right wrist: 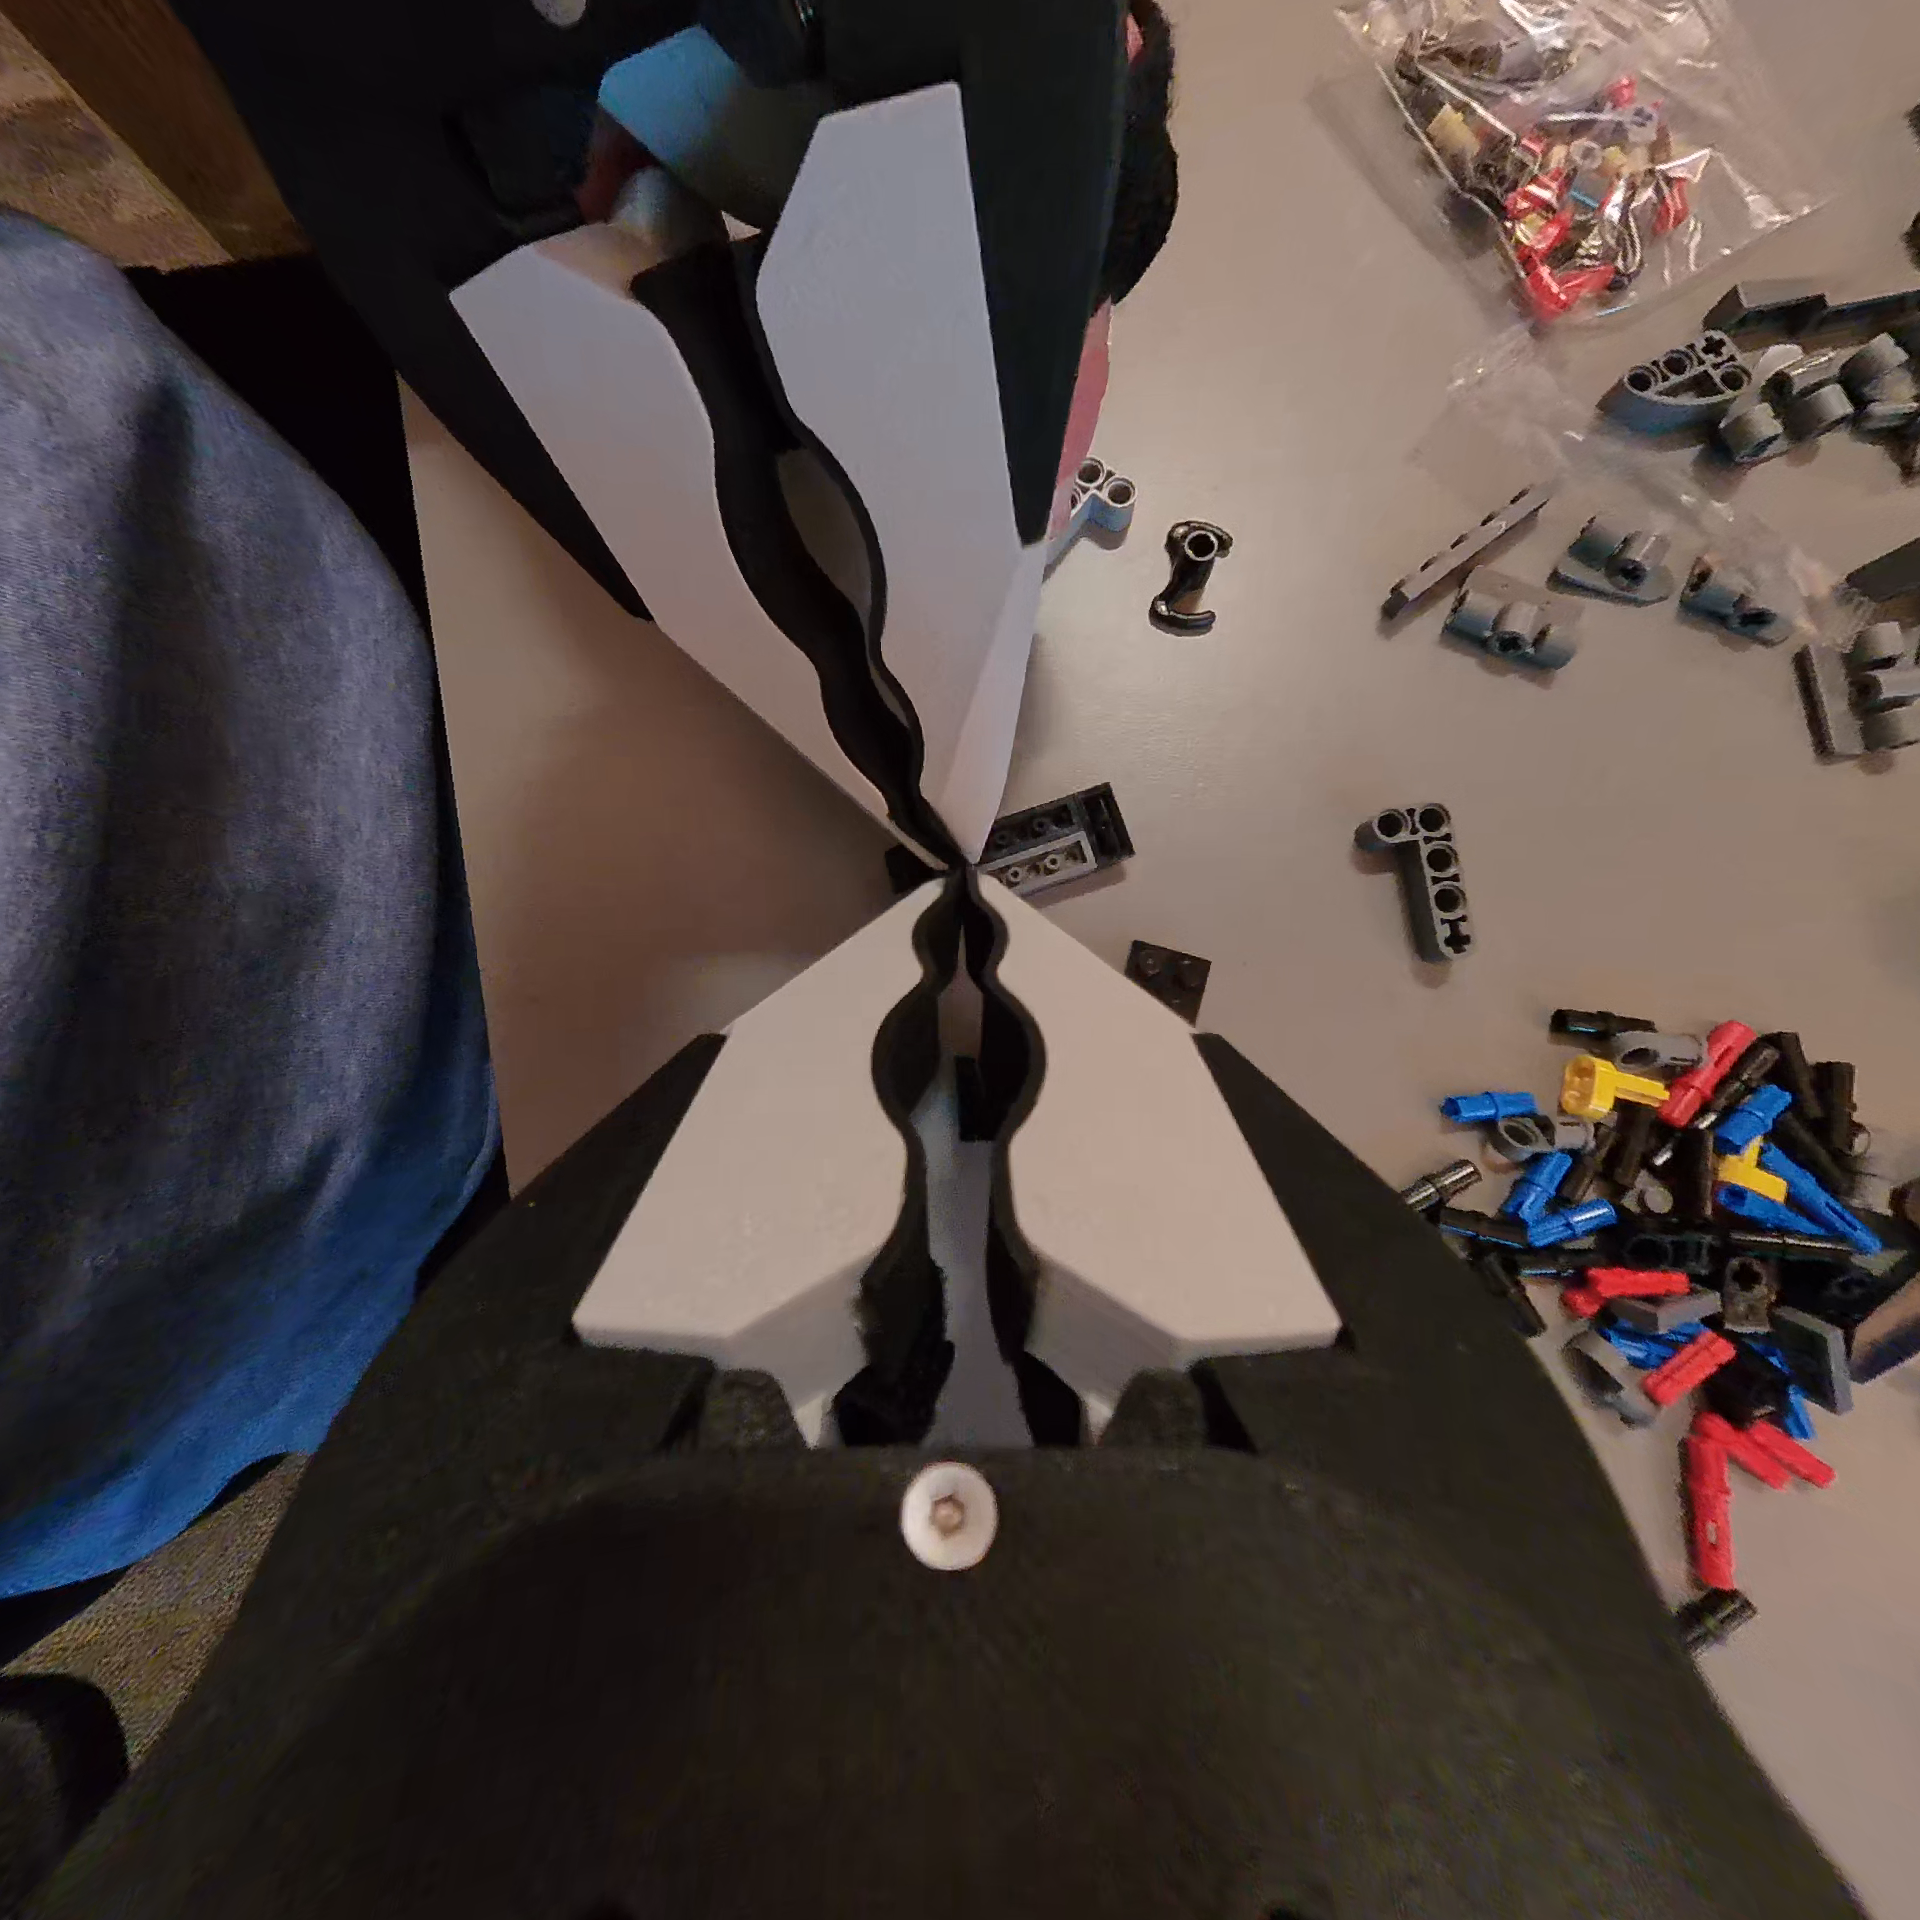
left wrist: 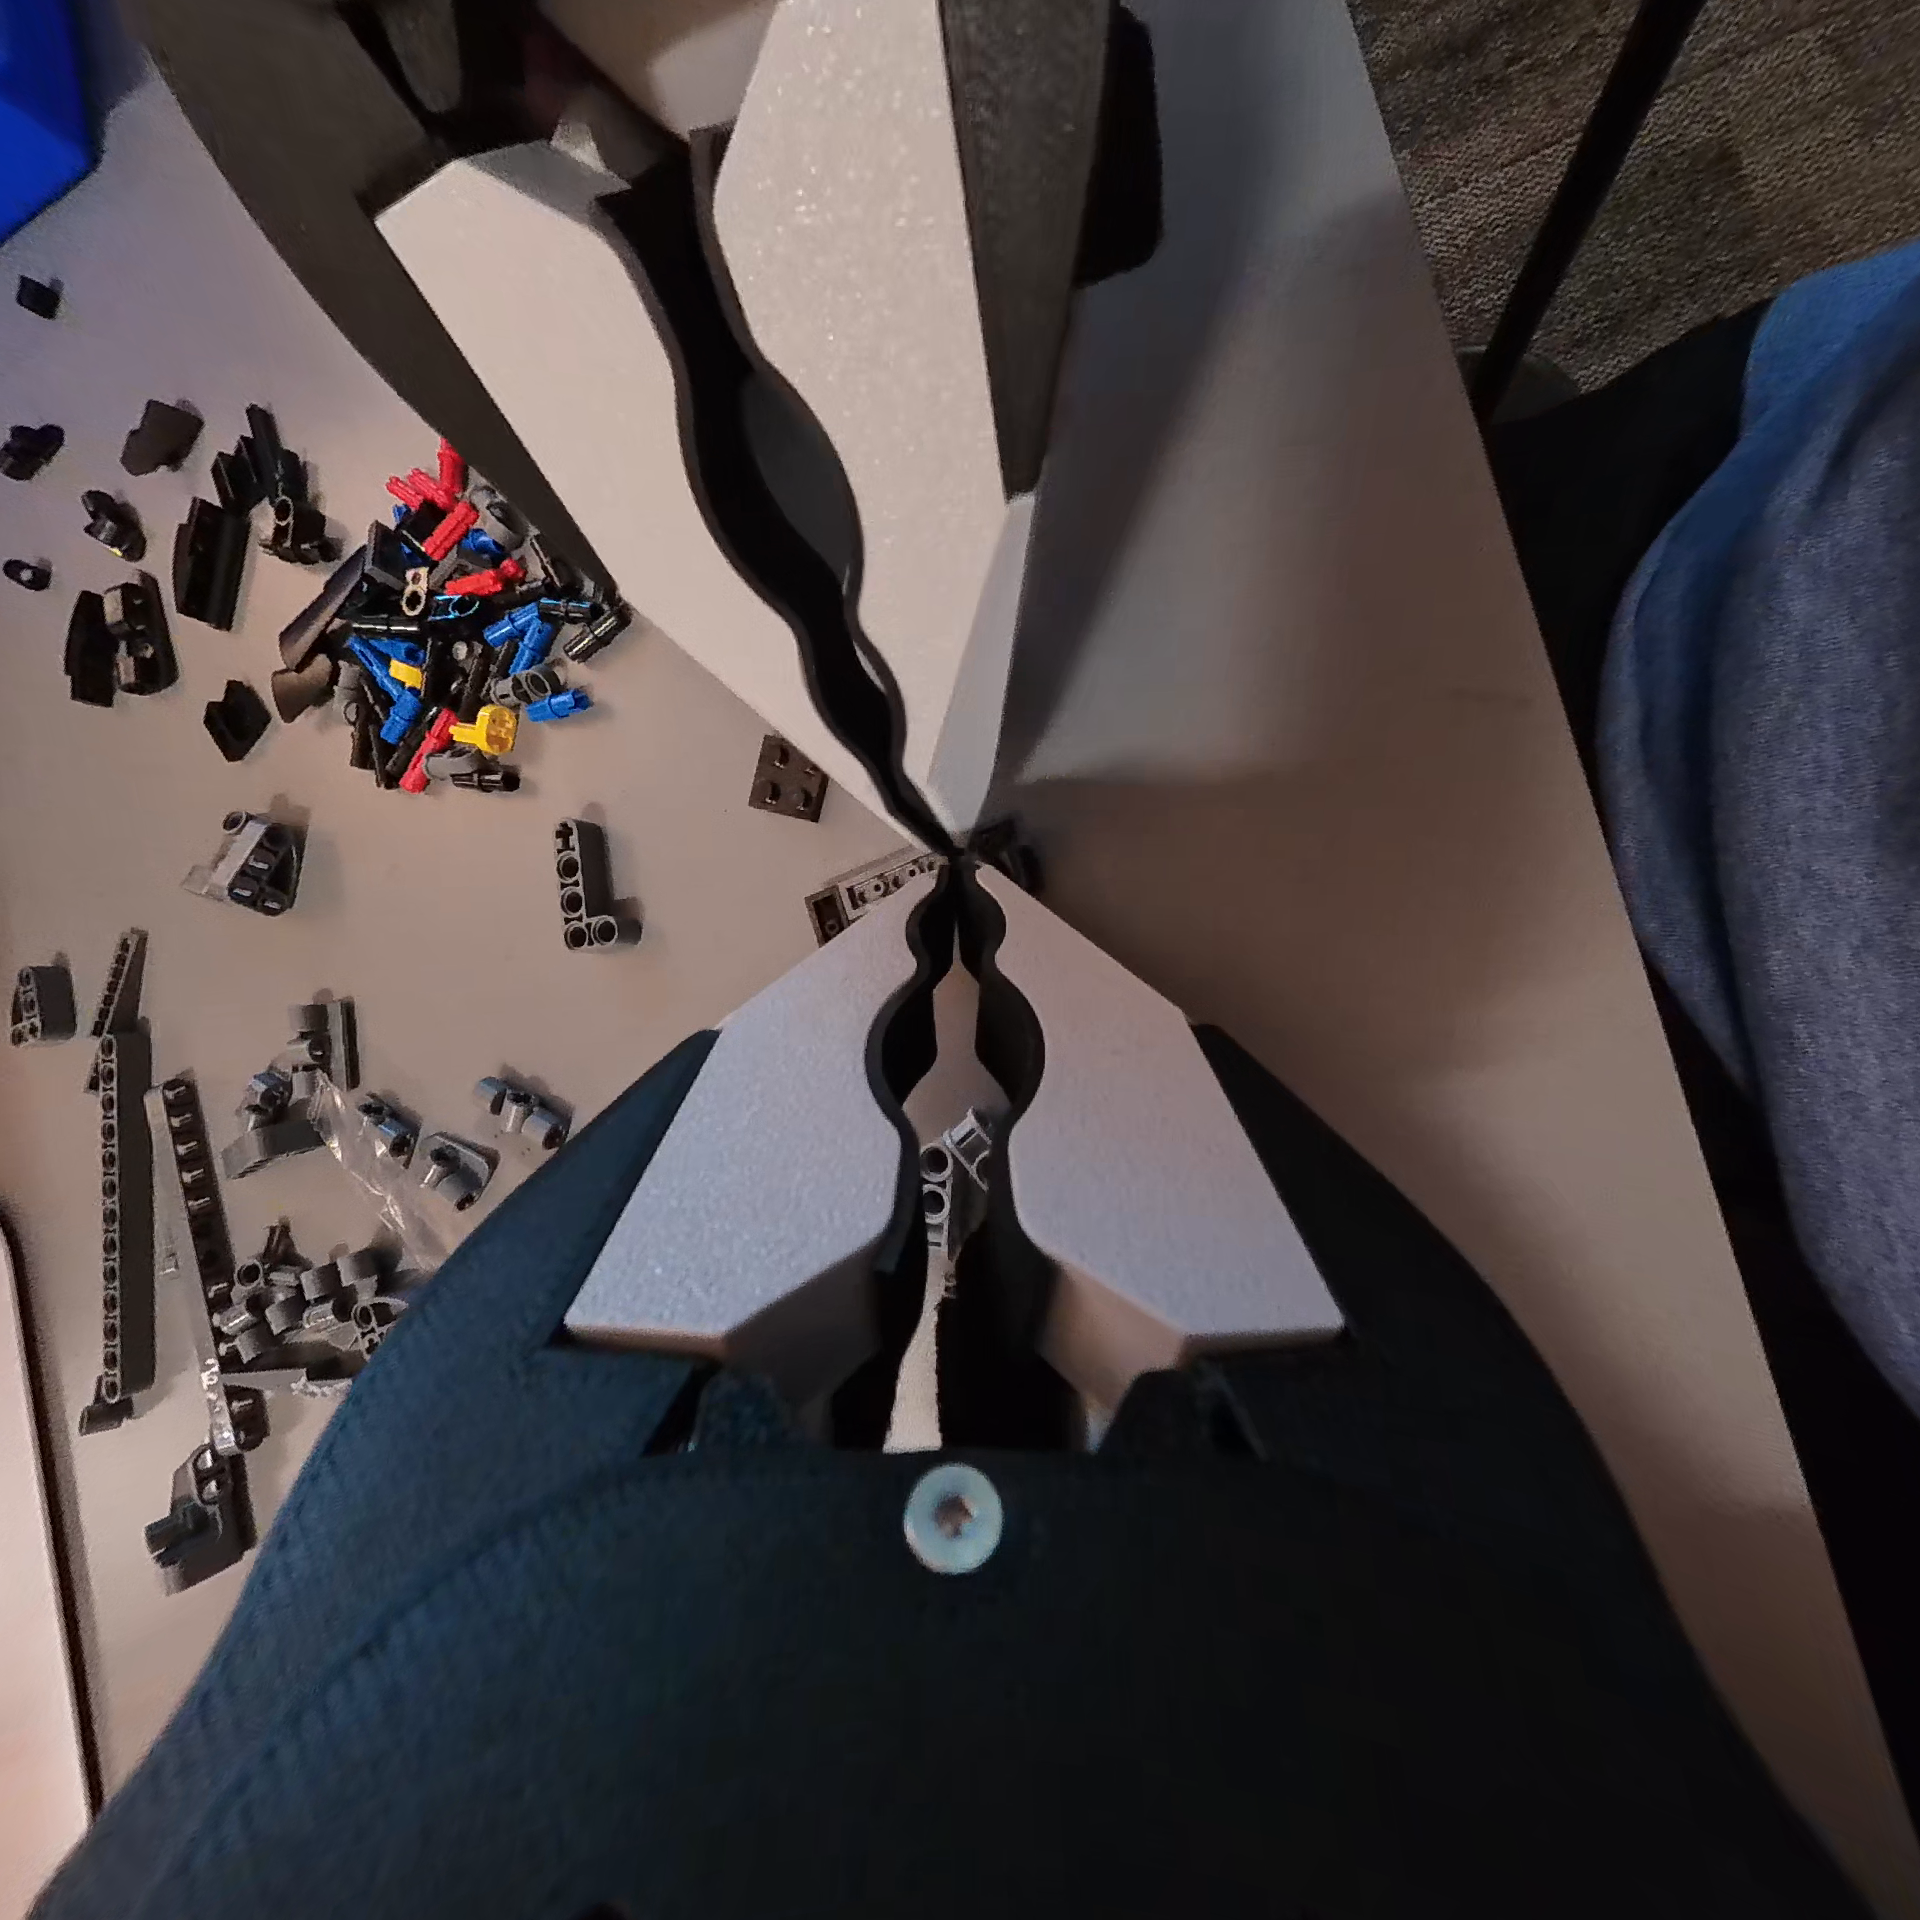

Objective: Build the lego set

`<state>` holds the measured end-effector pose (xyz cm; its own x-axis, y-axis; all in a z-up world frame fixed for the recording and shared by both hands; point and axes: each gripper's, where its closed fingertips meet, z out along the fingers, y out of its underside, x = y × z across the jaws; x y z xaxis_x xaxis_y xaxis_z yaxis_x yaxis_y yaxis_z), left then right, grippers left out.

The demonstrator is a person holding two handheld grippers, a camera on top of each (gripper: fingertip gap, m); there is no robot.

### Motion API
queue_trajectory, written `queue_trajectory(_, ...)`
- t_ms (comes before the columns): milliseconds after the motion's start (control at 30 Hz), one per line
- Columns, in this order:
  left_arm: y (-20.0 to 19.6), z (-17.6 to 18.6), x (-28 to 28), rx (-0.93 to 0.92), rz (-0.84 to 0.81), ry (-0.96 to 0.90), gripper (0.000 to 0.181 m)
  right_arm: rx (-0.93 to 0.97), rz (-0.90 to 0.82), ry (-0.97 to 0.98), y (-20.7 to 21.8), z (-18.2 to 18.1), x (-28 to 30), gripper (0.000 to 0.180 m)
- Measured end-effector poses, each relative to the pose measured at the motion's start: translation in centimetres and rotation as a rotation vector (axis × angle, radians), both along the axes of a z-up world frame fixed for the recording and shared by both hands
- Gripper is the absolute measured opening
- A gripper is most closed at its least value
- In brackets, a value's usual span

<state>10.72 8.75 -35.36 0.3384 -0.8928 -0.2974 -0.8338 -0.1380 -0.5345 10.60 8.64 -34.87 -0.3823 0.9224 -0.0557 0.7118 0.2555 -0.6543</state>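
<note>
A small assembly of a grey studded plate [left wrist: 873, 891] and black bricks [left wrist: 1006, 840] sits just above the pale table. Both grippers meet on it tip to tip. My left gripper [left wrist: 961, 883] comes from below in the left wrist view, jaws closed on the assembly's middle. My right gripper [left wrist: 940, 831] comes from above there, also closed on it. In the right wrist view the right gripper [right wrist: 961, 885] is at the bottom and the left gripper [right wrist: 940, 836] above. The grey and black assembly [right wrist: 1049, 844] sticks out to the right. The pinched part is hidden.
A heap of blue, red, black and yellow pins [left wrist: 447, 634] [right wrist: 1704, 1236] lies nearby. Loose grey beams and connectors [left wrist: 156, 1195], an L-shaped beam [right wrist: 1423, 873], a small black plate [right wrist: 1169, 975] and a clear bag of parts [right wrist: 1558, 145] lie around. The table edge [left wrist: 1538, 831] and a person's blue sleeve [right wrist: 208, 831] are close. Left and right tips are no more than a few centimetres apart. From the right gripper's tips to the small black plate [right wrist: 1169, 975] is close to 4 cm. Seen from the left wrist view [left wrist: 784, 791] as well.
</note>
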Motion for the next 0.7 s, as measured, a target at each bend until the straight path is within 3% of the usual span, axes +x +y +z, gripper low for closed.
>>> queue_trajectory(33,0.00,0.00,0.02,0.000,-0.001,0.002,0.000,-0.006,0.001,-0.001,-0.04,-0.01,0.01,0.000)
queue_trajectory(700,-0.03,0.03,0.26,0.092,-0.012,0.098,0.000,0.017,0.008,0.062,-0.45,-0.14,0.30,0.000)
